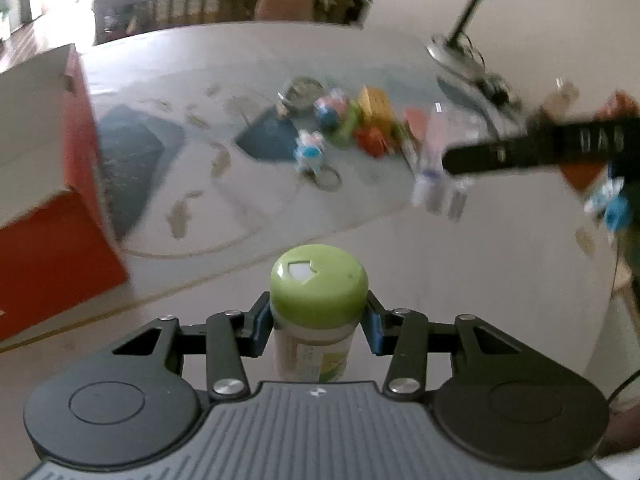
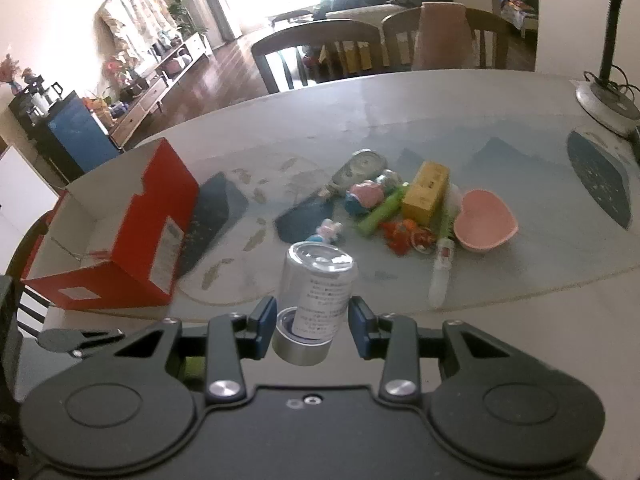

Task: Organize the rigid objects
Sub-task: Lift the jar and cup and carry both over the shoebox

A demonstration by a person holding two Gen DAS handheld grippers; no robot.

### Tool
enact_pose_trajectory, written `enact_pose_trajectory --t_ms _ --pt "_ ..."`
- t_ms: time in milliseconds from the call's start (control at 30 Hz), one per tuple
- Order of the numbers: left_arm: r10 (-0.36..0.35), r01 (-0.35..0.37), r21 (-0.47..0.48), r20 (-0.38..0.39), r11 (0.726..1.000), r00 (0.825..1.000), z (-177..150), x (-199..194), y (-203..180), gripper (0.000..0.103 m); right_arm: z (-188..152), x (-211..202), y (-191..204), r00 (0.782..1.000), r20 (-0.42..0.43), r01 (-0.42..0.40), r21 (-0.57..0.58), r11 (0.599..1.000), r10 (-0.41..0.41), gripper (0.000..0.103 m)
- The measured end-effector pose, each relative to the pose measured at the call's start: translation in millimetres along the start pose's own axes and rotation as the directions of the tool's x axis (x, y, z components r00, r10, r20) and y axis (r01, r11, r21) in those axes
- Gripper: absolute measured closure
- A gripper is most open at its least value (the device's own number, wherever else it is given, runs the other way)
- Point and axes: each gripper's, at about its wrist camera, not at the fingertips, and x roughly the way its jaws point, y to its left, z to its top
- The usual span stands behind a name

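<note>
Left gripper [image 1: 319,326] clamped on white plastic bottle with round green lid [image 1: 319,280], held above pale tabletop [image 1: 460,264]; right gripper [image 2: 313,322], jaws narrow, around clear cylindrical jar with silver base [image 2: 314,300], pad contact unclear; open red cardboard box [image 2: 132,236] at left, toy pile well apart; risk: grip high near lid, bottle may swing or slip; jar may tip out if loosely held.

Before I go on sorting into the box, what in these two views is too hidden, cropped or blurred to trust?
- Left wrist: toy pile smeared by motion blur.
- Left wrist: green-capped bottle, lower part hidden behind the left tool.
- Left wrist: red box cut by the frame edge, inside unseen.
- Right wrist: clear jar, base hidden by the right tool.
- Right wrist: jar label too small to read.
</note>
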Motion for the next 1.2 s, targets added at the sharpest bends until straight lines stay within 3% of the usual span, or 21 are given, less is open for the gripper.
enact_pose_trajectory --t_ms 267,667,967,1200 --pt "0.009 0.001 -0.088 0.113 0.996 0.994 22 -45 27 0.059 15 -2 26 0.999 0.017 -0.037 -0.033 0.999 0.037 0.065" --pt "0.093 -0.048 -0.163 0.280 0.985 0.956 54 -118 75 0.059 53 -1 107 0.990 0.070 -0.106 -0.174 0.979 0.120 0.065" --pt "0.227 -0.150 -0.256 0.306 0.955 0.925 61 -160 144 0.059 68 25 176 0.987 0.052 -0.134 -0.276 0.952 0.154 0.065" --pt "0.319 -0.246 -0.287 0.244 0.926 0.916 53 -168 200 0.059 69 64 217 0.992 -0.003 -0.120 -0.321 0.940 0.126 0.065"
